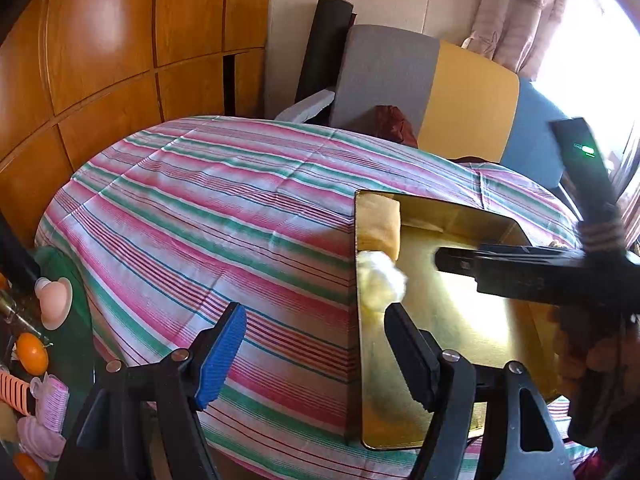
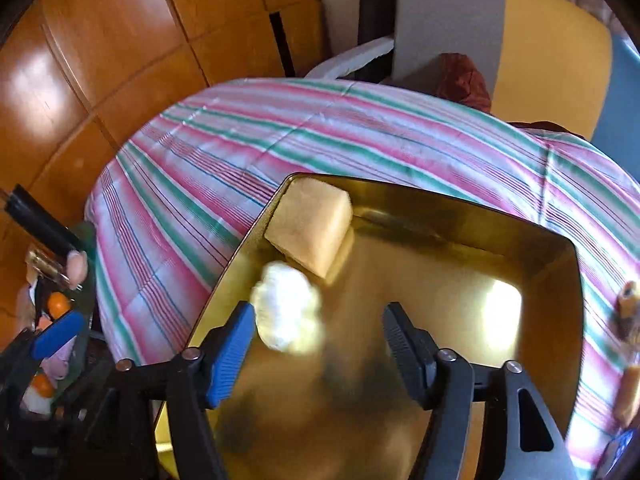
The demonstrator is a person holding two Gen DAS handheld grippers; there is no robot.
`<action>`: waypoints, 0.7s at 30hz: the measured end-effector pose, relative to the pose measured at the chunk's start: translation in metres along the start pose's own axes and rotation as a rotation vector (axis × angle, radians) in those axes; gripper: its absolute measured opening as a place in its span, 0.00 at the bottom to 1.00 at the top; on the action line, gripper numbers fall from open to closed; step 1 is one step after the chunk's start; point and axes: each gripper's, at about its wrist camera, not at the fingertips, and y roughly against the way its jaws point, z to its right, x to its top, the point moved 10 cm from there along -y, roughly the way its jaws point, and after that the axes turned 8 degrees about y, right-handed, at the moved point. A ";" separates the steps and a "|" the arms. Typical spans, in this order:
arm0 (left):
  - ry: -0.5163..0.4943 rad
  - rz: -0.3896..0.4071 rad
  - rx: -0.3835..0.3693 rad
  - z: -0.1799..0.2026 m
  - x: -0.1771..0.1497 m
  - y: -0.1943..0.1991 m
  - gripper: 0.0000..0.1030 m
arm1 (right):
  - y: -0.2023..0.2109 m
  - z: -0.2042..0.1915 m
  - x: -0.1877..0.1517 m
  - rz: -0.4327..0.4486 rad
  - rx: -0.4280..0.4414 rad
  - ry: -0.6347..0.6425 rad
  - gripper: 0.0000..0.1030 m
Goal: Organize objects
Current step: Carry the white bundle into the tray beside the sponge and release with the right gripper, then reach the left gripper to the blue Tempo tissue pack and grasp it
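Note:
A shiny gold tray lies on the striped cloth; it also shows in the left wrist view. A yellow sponge block sits in its far left corner, and a white fluffy ball lies just in front of it. The sponge and the ball also show in the left wrist view. My right gripper is open and empty above the tray, beside the ball. My left gripper is open and empty over the cloth at the tray's left edge. The right gripper's black body reaches over the tray.
The striped cloth covers a rounded table. Oranges, a pink cup, pink knitted items and a comb lie on a dark surface at left. Small objects lie right of the tray. Wooden cabinets and cushions stand behind.

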 end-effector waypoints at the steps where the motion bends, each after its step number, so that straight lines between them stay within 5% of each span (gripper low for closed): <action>1: -0.003 0.000 -0.002 0.002 0.000 0.001 0.70 | 0.007 0.003 -0.004 0.011 -0.003 -0.010 0.69; 9: -0.041 -0.008 -0.033 0.023 -0.007 0.007 0.70 | 0.057 0.032 -0.043 0.061 -0.070 -0.045 0.72; 21: -0.129 -0.024 -0.104 0.073 -0.019 0.014 0.70 | 0.129 0.108 -0.118 0.119 -0.170 -0.185 0.90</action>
